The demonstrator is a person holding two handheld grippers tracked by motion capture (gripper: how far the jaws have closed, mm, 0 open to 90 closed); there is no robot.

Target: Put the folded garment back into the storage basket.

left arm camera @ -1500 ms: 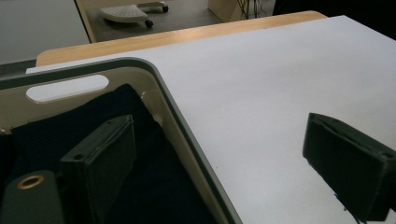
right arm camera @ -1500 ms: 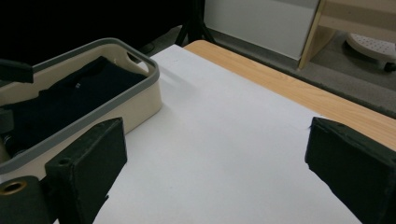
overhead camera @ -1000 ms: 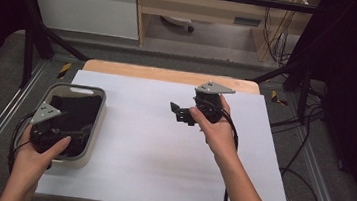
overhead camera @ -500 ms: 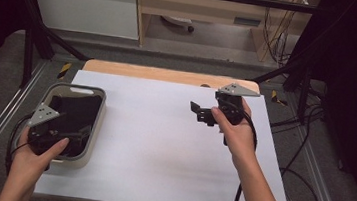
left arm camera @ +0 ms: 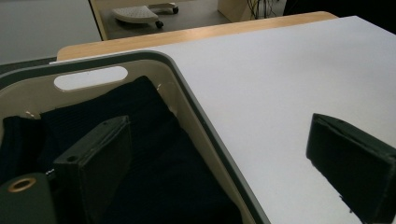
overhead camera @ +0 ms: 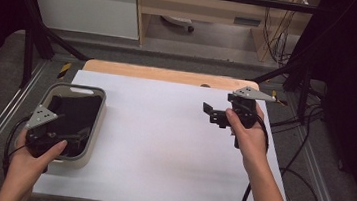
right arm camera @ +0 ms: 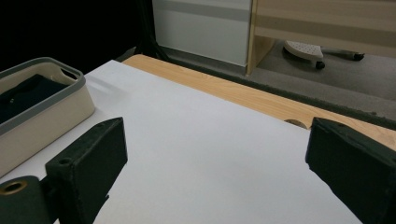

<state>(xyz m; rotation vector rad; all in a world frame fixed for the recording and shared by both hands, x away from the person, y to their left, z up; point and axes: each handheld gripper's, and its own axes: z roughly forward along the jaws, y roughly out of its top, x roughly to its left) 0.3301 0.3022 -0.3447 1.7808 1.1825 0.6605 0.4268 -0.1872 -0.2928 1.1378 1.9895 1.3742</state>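
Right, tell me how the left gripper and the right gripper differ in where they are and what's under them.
The left gripper sits low over the basket at the table's left edge, one jaw above the dark cloth inside; the right gripper is over bare white table on the right. The left gripper points away from the person, the right gripper points leftward across the table. Both are open and hold nothing.

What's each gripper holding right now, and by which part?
Nothing. The left gripper is open over the bin, one finger above the dark cloth inside, one outside the rim. The right gripper is open above the bare table.
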